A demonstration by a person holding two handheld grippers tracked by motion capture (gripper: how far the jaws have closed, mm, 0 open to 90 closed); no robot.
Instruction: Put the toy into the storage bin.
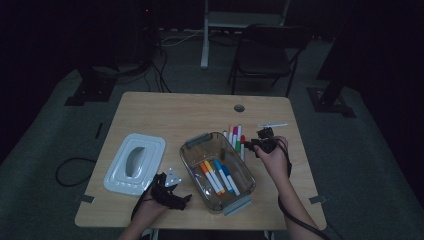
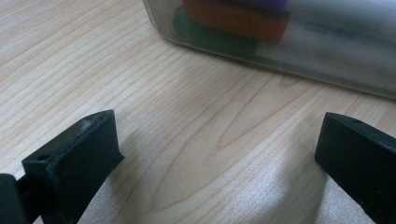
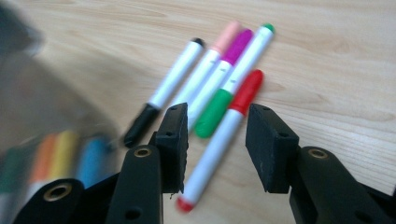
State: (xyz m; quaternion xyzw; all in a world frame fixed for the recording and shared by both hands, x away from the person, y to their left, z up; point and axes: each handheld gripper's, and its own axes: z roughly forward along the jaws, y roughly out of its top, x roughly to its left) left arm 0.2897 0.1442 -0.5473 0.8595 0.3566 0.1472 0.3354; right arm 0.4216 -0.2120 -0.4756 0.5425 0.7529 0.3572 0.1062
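From the high view, a clear plastic bin (image 1: 218, 171) sits mid-table holding several markers (image 1: 218, 176) with orange, yellow and blue caps; its white lid (image 1: 135, 163) lies apart to the left, and a loose row of markers (image 1: 236, 137) lies just beyond the bin's far right corner. The left gripper (image 1: 168, 184) rests between lid and bin; the right gripper (image 1: 261, 140) hovers beside the loose row. In the left gripper view, the jaws stand wide apart over bare wood, with the bin wall (image 2: 327, 51) ahead. In the right gripper view, the jaws are spread either side of a red-capped marker (image 3: 219, 135) without touching it; green (image 3: 236, 77), purple (image 3: 219, 70), pink (image 3: 208, 60) and black (image 3: 163, 91) markers lie alongside, the blurred bin (image 3: 51, 135) at left.
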